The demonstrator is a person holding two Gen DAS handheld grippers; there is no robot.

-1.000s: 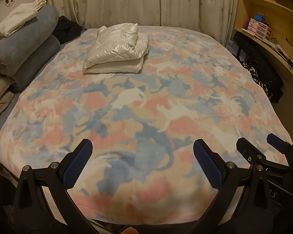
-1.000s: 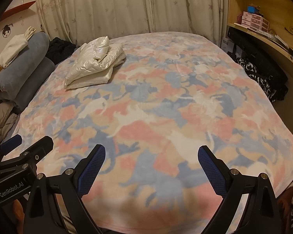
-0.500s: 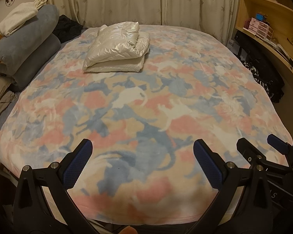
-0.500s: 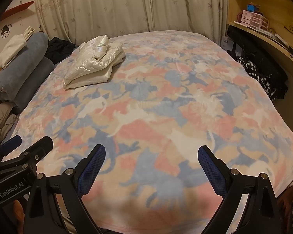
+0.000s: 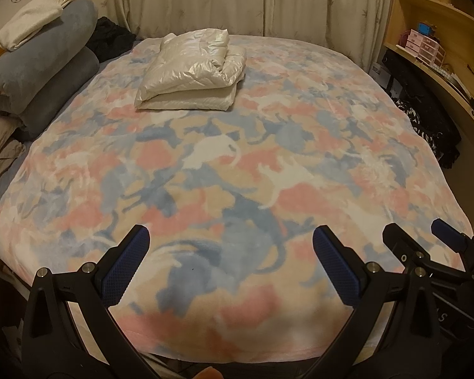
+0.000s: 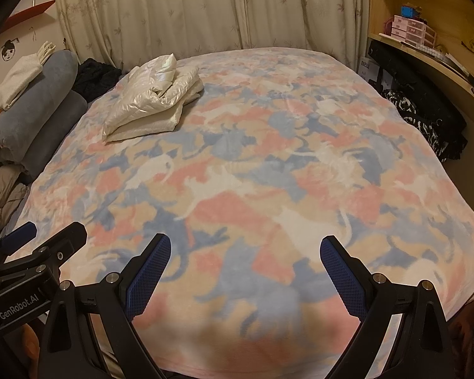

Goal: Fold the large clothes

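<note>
in the left wrist view the left gripper hangs over the near edge of the bed, its blue-padded fingers spread wide with nothing between them. below them lies a blanket patterned in pink, blue and cream, covering the whole bed. the task's thing, a white quilted jacket, sits folded in a squarish bundle on the far left part of the blanket, well apart from the gripper. left of the bed is a stack of rolled grey bedding with a white cloth on top, and a dark garment lies behind it near the curtain. the right gripper shows at the lower right edge, also spread open. a wooden shelf curves along the right. in the right wrist view the right gripper hovers above the near blanket, fingers set far apart and empty. the white quilted jacket rests at the far left of the bed, just beside the grey bedding. the left gripper pokes in at the lower left, its fingers apart. black patterned fabric hangs beside the bed on the right, under the shelf.
</note>
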